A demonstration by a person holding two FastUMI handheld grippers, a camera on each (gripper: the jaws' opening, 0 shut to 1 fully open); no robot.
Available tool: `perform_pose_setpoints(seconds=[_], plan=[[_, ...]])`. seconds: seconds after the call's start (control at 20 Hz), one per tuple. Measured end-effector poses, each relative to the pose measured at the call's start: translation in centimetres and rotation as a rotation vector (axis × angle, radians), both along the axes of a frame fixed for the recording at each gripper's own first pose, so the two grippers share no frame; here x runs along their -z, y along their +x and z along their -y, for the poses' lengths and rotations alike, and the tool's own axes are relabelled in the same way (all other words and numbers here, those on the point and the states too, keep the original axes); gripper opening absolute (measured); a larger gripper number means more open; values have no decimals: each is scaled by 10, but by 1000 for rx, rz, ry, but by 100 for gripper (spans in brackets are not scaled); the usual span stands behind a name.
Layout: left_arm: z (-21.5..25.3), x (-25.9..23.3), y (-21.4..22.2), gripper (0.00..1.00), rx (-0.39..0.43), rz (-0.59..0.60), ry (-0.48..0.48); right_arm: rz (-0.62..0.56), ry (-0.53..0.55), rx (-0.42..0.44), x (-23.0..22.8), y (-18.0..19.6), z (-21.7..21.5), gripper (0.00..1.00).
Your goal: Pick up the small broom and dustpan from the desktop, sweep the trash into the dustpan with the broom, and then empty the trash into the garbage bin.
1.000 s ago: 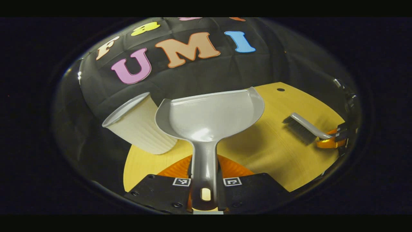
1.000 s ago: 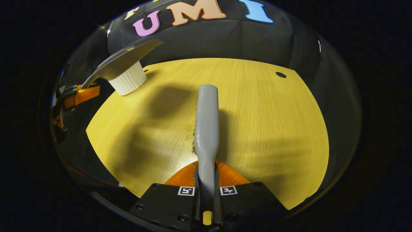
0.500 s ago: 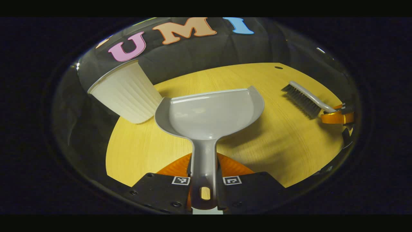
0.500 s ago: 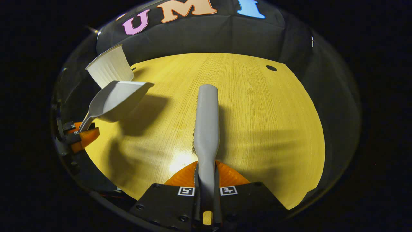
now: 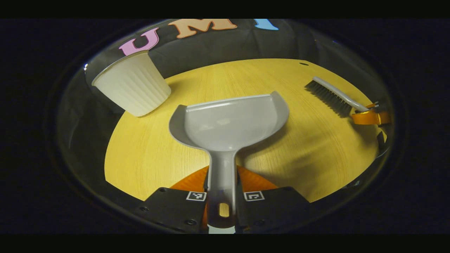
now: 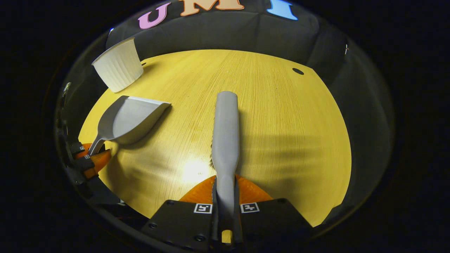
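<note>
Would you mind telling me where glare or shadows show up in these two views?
Right gripper view: a bright glare patch on the desktop left of the broom. Left gripper view: the dustpan casts a soft shadow rightward, and its pan carries faint highlights.

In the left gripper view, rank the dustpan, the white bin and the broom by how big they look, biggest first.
1. dustpan, held close to the camera by the left gripper, so nearness inflates it.
2. white bin.
3. broom, farther off in the right gripper.
</note>
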State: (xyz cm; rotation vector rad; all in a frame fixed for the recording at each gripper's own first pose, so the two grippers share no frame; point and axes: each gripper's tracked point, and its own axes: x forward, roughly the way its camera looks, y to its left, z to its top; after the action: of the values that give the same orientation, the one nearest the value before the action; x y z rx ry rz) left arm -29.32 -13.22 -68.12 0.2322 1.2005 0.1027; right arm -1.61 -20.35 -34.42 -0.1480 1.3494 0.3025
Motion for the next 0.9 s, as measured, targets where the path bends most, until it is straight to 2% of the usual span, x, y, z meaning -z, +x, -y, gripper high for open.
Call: perform_pose_setpoints(seconds=[0.3,0.35,0.4,0.45,0.5,0.55,0.6,0.65,0.75,0.9], plan=[[5,-1,1,34,-22,19,-19,-5,-17,-30,-6,-4,-2,25],[7,-2,0,43,-19,27,-16,4,-11,-34,-11,-5,-2,47],[8,-6,2,63,-15,45,-12,13,-6,-40,-17,-5,-3,64],[8,-11,5,90,-14,70,7,29,1,-44,-22,-1,-5,80],[7,-19,8,94,-13,103,27,59,4,-46,-28,4,-5,85],[4,-31,14,94,-21,152,60,96,14,-44,-36,9,-4,95],[0,-49,22,100,-38,216,96,142,42,-43,-48,16,-6,95],[-3,-72,32,95,-60,293,130,219,102,-42,-68,27,-13,95],[0,-136,55,95,-91,486,179,444,237,-33,-121,57,-23,95],[32,-233,87,93,-63,765,163,780,363,-17,-217,94,-33,94]])
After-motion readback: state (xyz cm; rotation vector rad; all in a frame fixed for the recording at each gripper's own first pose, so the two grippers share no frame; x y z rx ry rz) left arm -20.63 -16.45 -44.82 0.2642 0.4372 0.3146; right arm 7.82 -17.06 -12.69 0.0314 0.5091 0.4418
